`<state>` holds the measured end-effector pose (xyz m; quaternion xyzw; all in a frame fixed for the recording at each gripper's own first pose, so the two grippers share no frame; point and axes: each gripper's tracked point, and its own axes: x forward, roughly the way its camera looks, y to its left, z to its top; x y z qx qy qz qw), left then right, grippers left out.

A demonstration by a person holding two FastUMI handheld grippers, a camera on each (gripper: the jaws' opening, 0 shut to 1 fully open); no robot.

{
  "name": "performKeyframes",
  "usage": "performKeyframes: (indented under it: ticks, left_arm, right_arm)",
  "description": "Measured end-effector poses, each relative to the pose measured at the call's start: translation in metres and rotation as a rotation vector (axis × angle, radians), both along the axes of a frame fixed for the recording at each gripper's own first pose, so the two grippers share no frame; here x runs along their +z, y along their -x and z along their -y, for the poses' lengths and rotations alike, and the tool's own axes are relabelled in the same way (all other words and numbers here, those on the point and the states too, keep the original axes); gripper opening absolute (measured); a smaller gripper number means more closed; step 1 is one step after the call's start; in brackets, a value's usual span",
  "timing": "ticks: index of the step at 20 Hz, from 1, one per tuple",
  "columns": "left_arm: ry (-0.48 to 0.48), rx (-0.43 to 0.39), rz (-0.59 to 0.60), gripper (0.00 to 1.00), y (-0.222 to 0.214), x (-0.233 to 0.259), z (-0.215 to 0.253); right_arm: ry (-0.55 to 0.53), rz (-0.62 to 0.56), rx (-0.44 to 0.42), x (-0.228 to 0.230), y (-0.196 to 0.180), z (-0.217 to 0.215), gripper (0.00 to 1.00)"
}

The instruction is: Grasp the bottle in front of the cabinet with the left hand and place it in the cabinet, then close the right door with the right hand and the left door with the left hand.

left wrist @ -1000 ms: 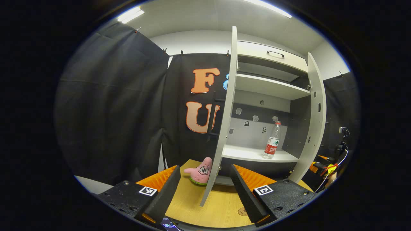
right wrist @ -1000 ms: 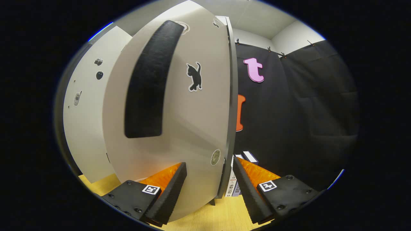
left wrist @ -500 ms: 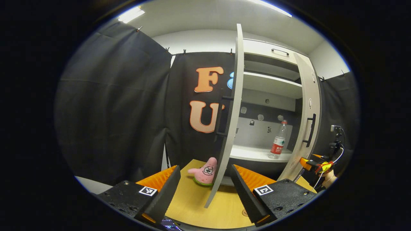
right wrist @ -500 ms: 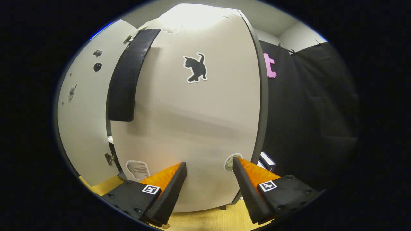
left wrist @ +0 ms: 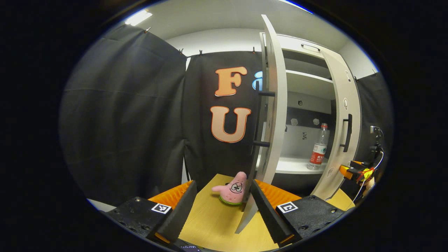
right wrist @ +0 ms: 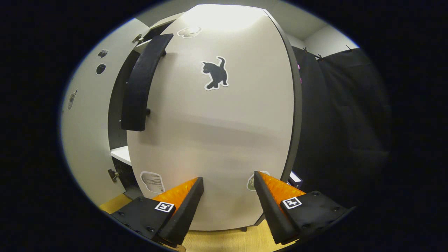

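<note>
Though half-hidden by doors (left wrist: 341, 133), bottle (left wrist: 317, 150) upright.

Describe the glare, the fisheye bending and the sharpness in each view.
Right gripper view: glare washes out the top of the right door, whose edges bow outward; the cat sticker stays sharp. Left gripper view: even light, no glare; the left door curves, the bottle small but crisp.

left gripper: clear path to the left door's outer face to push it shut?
Probably yes. The left gripper is open with the left door edge-on just ahead; only the plush sits nearby on the table, low and beside the door.
</note>
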<state>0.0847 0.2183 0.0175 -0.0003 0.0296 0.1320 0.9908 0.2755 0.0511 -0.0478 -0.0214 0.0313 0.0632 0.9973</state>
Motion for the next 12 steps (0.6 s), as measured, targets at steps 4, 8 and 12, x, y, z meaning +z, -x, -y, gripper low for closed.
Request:
performKeyframes:
  ticks: [4,8,12]
  left_arm:
    - [0.016,-0.007,-0.023,0.95,-0.024,-0.011,-0.004]
    - [0.005,-0.018,-0.038,0.95,-0.031,-0.015,-0.003]
    - [-0.008,-0.065,-0.036,0.93,-0.034,-0.015,0.008]
  right_arm:
    - [0.011,-0.008,-0.006,0.0,0.002,0.001,0.96]
    - [-0.027,-0.048,-0.016,0.001,0.004,0.003,0.97]
    - [-0.016,-0.017,-0.061,0.017,0.027,0.026,0.96]
